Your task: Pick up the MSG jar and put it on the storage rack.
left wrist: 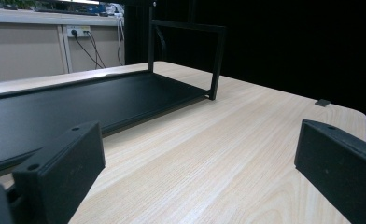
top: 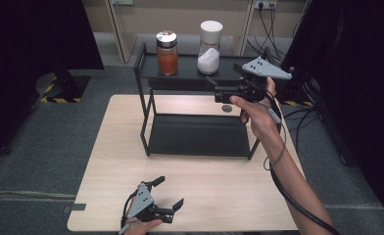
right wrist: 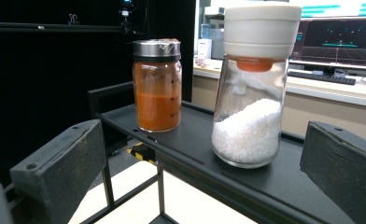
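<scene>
Right gripper view: white-granule jar's (right wrist: 251, 93) orange insert

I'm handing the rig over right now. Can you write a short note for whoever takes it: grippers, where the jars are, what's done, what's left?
Right gripper: open, holding nothing, raised at the top shelf of the black rack, pointed at the white-lidded jar. That jar stands between the jaws in the right gripper view, not yet touched.
Left gripper: open, holding nothing, low over the table near its front edge.
Jars: the white-lidded jar and the orange jar both stand upright on the top shelf, apart. The lower shelf is bare.
Done: approach to the white-lidded jar.
Left: probably close on it and lift it off; nothing is moved yet.
</scene>
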Demonstrator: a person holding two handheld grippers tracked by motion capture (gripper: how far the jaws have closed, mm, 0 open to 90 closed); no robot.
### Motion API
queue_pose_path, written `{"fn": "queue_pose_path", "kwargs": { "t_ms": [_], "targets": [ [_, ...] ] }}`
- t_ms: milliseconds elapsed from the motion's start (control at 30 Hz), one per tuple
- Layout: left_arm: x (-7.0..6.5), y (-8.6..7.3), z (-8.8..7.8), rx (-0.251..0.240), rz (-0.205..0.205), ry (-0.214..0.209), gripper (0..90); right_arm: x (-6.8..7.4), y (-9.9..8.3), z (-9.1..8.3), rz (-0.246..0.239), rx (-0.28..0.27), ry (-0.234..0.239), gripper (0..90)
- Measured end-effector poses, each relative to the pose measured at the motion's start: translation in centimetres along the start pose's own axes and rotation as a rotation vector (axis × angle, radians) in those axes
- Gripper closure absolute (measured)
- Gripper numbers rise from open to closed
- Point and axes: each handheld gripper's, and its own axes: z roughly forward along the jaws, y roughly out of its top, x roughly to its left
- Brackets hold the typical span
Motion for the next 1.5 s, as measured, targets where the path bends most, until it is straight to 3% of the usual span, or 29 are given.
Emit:
{"fn": "queue_pose_path", "kwargs": {
  "t_ms": [467, 1500],
  "targets": [
    [0.0, 0.0, 0.0, -0.001, 0.001, 0.002, 1.0, -0.3, -1.7, -1.4, 0.018, -0.009, 0.007, 0.3],
    [0.0, 0.0, -0.1, -0.004, 0.0, 0.012, 1.0, 0.4, -6.1, -4.0, 0.011, -0.013, 0.052, 0.3]
  ]
}}
